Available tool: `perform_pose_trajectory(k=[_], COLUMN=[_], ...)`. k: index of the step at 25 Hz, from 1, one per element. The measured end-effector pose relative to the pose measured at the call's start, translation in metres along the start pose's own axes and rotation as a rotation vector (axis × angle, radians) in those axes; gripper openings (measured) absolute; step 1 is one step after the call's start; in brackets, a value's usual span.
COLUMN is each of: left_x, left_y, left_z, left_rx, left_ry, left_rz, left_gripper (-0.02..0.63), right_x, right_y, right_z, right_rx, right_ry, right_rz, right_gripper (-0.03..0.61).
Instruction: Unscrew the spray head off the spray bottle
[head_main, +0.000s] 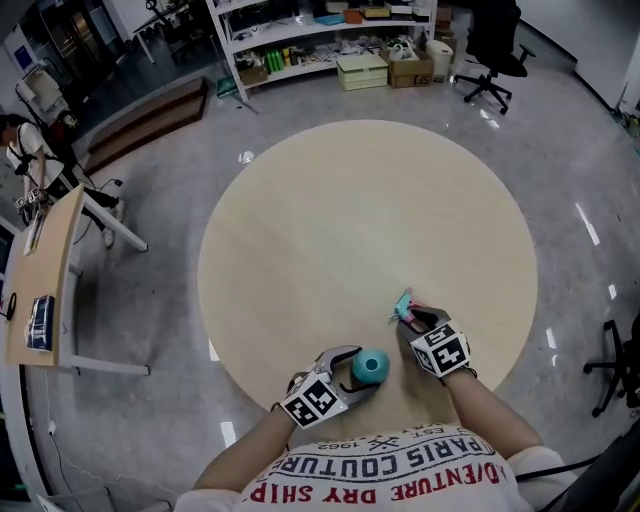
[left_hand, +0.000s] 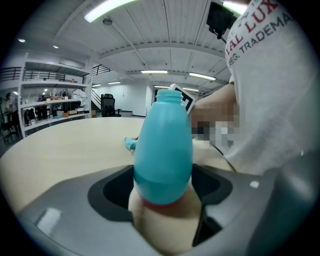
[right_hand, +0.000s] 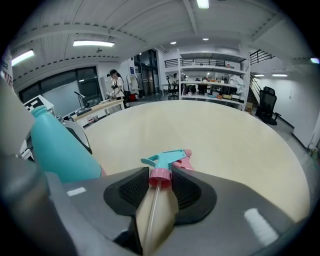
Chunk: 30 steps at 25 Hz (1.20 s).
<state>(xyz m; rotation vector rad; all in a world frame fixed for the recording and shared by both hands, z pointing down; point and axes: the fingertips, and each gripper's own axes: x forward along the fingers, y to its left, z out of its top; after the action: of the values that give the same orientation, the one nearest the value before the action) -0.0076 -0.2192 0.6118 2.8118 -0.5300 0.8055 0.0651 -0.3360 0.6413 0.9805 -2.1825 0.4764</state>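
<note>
Teal bottle clamped in left gripper; right gripper pinches detached spray head.

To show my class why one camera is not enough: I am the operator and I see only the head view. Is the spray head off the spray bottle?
Observer: Yes. The right gripper view shows the spray head on its own, with its dip tube bare and clear of the spray bottle.
Operator: Where is it gripped?
Observer: The right gripper pinches it at the pink collar.
Operator: And the bottle?
Observer: The left gripper view shows its neck open, with nothing screwed on, and its lower body clamped in the left gripper.
</note>
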Motion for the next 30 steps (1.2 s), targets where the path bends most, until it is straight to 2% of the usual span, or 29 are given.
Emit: perform_pose_trajectory(k=[4, 7, 10, 12, 13, 14, 15, 16, 17, 19, 25, 30], left_x=[0.003, -0.007, -0.033, -0.052, -0.061, -0.071, -0.081, -0.091, -0.099, -0.113, -0.157, -0.176], left_y=[0.004, 0.014, 0.019, 0.016, 0.012, 0.008, 0.005, -0.001, -0.011, -0.042, -0.121, -0.195], left_z=[-0.005, -0.007, -0.009, -0.006, -0.005, -0.005, -0.006, -0.005, -0.003, 0.007, 0.067, 0.089], left_rx=[-0.031, -0.134, -0.23, -0.25, -0.254, -0.269, -0.3, -0.345, -0.392, -0.441, -0.273, -0.238], left_ry=[0.019, -0.001, -0.033, -0.05, -0.054, -0.06, -0.072, -0.092, -0.118, -0.164, -0.232, -0.288], left_rz=[0.009, 0.027, 0.063, 0.092, 0.11, 0.128, 0.14, 0.137, 0.111, 0.037, 0.008, 0.019], left_gripper=[0.37, 0.39, 0.393, 0.391, 0.369, 0.297, 0.193, 0.05, 0.002, 0.002, 0.002, 0.002], right_x=[-0.01, -0.031, -0.068, -0.098, -0.114, -0.129, -0.142, -0.154, -0.164, -0.183, -0.239, -0.297], right_y=[-0.004, -0.004, 0.002, 0.013, 0.022, 0.035, 0.051, 0.068, 0.086, 0.123, 0.207, 0.239], right_z=[0.012, 0.019, 0.023, 0.027, 0.028, 0.029, 0.03, 0.031, 0.031, 0.025, 0.018, -0.021], right_rx=[0.018, 0.032, 0.052, 0.059, 0.065, 0.075, 0.09, 0.105, 0.116, 0.116, 0.12, 0.067], right_ry=[-0.068, -0.11, -0.167, -0.227, -0.261, -0.296, -0.329, -0.357, -0.377, -0.388, -0.433, -0.447], right_rz=[-0.009, -0.037, -0.076, -0.094, -0.086, -0.061, -0.023, 0.02, 0.061, 0.131, 0.319, 0.308], right_gripper=[0.21, 0.218, 0.179, 0.11, 0.048, 0.003, 0.002, 0.002, 0.002, 0.002, 0.002, 0.002])
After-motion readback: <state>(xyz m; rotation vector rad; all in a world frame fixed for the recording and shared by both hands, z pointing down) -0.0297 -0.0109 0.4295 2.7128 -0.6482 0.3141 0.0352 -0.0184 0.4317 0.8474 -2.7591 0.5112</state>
